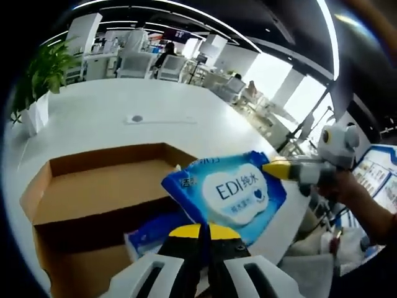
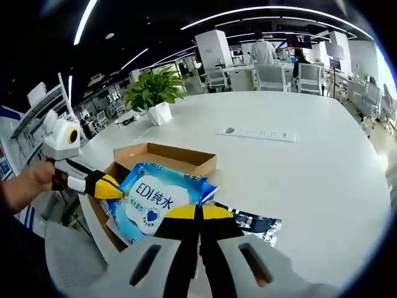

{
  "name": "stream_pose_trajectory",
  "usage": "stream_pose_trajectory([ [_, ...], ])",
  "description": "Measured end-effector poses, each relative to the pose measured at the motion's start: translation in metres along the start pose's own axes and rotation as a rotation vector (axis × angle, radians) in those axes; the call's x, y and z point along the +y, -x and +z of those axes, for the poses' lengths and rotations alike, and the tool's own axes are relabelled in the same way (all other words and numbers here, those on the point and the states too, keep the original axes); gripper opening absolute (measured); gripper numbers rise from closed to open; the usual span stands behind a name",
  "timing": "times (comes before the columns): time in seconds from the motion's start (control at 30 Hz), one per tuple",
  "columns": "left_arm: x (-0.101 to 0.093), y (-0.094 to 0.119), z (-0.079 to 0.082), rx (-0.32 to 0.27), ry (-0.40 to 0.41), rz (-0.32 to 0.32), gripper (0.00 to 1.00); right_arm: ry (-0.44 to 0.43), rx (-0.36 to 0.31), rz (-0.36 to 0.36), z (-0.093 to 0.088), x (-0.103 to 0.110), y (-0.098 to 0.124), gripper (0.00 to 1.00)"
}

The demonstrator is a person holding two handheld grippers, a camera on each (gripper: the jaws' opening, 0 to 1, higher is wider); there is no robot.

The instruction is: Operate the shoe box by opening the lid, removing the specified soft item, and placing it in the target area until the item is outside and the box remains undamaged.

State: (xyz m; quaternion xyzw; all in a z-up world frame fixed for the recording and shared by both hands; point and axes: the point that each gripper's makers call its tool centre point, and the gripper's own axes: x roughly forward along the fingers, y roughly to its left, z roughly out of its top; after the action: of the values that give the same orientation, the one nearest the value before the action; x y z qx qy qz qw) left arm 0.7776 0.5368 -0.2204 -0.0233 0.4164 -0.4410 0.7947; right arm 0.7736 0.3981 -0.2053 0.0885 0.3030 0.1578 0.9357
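A blue and white wet-wipe pack [image 1: 232,192] is held in the air over the near side of an open brown cardboard shoe box [image 1: 93,186]. My left gripper [image 1: 201,233] is shut on the pack's near edge. The right gripper [image 1: 282,169] comes in from the right and pinches the pack's far corner. In the right gripper view the same pack [image 2: 152,202] hangs in front of the box [image 2: 167,155], with my right gripper [image 2: 198,212] shut on its edge and the left gripper [image 2: 107,186] gripping the opposite side.
The box stands on a large white table [image 2: 298,180]. A second blue pack [image 1: 149,233] lies low beside the box, and a dark blue packet [image 2: 255,223] lies on the table. A potted plant [image 2: 154,93] stands at the table's edge, with office desks and chairs behind.
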Motion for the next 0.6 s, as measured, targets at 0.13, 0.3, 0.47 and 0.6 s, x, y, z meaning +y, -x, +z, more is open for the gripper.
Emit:
stream_pose_trajectory([
  [0.13, -0.008, -0.009, 0.001, 0.01, -0.016, -0.009, 0.0, -0.011, -0.003, -0.013, 0.001, -0.012, 0.003, 0.0],
  [0.3, -0.016, -0.02, 0.004, 0.016, -0.024, -0.021, 0.0, -0.027, -0.006, -0.035, -0.001, -0.026, 0.008, 0.0],
  [0.47, -0.026, -0.03, 0.007, 0.026, -0.036, -0.035, 0.0, -0.043, -0.01, -0.053, -0.003, -0.041, 0.011, 0.0],
  [0.6, -0.032, -0.039, 0.008, 0.035, -0.042, -0.046, 0.01, -0.053, -0.008, -0.071, -0.006, -0.05, 0.016, 0.0],
])
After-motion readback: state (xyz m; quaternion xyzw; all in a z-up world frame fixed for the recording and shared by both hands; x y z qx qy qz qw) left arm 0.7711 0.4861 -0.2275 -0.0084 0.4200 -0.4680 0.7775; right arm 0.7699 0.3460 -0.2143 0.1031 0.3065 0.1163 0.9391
